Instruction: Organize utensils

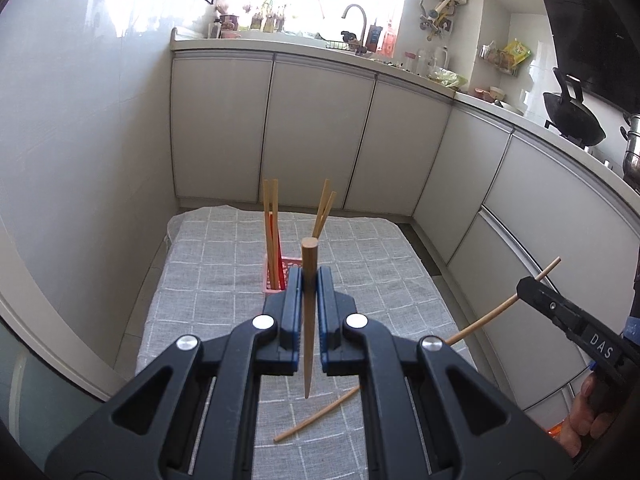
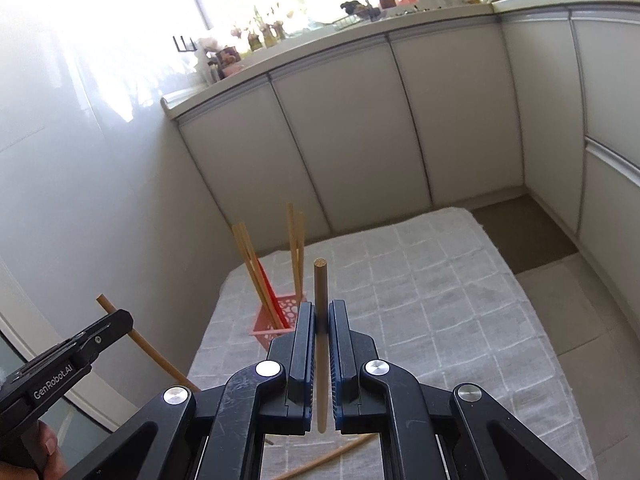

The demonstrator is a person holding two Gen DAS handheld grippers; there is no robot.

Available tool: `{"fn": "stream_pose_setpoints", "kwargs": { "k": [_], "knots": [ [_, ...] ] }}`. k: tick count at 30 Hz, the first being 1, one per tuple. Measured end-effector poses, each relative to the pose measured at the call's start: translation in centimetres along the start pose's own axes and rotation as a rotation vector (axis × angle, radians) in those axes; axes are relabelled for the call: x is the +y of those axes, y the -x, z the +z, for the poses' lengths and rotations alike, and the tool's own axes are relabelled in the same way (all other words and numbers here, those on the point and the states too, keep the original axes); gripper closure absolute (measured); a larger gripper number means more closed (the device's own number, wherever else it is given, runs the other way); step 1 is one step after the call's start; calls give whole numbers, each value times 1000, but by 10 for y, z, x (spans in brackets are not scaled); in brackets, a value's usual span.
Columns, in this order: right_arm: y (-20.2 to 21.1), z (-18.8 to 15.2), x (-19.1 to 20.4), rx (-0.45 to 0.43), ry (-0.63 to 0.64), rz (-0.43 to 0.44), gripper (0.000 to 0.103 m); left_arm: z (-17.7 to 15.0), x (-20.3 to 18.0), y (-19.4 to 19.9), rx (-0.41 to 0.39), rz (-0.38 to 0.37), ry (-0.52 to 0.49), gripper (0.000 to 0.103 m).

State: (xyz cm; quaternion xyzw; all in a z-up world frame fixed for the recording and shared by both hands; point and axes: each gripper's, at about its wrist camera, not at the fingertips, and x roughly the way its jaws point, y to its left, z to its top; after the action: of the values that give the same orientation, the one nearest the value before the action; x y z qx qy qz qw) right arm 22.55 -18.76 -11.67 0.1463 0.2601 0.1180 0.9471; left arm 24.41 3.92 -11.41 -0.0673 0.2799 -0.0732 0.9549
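A wooden chopstick (image 1: 309, 312) is seen clamped upright in the left gripper (image 1: 309, 280), whose jaws are closed tight on its shaft, the blunt end raised above the pads and the tapered tip hanging below. A second chopstick (image 2: 321, 344) is gripped the same way by the right gripper (image 2: 321, 316), likewise shut on the wood. Each gripper is caught at the edge of the other's view, its chopstick slanting out to both sides of the jaws.

Beyond both grippers, a pink perforated holder (image 1: 276, 276) is shown standing on a grey checked cloth (image 1: 224, 264) spread over the tabletop, partly hidden behind the left gripper's fingers. Four wooden chopsticks and something red are held in it, leaning in two pairs. One loose chopstick (image 1: 316, 414) is left lying on the cloth, below and nearer than the grippers. White kitchen cabinets (image 1: 320, 128) and a cluttered counter with a tap are seen behind. Both held chopsticks are kept short of the holder, which sits ahead and slightly left.
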Motion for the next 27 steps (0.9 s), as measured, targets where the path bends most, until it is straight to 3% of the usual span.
{"fn": "stream_pose_setpoints", "kwargs": {
  "k": [19, 24, 27],
  "knots": [
    [-50, 25, -15, 25, -56, 5, 98, 66, 8, -73, -137, 63, 56, 95],
    [-54, 25, -19, 30, -63, 3, 98, 68, 5, -98, -120, 106, 25, 95],
    [-56, 24, -19, 35, -66, 9, 98, 65, 6, -119, -44, 134, 11, 95]
  ]
}}
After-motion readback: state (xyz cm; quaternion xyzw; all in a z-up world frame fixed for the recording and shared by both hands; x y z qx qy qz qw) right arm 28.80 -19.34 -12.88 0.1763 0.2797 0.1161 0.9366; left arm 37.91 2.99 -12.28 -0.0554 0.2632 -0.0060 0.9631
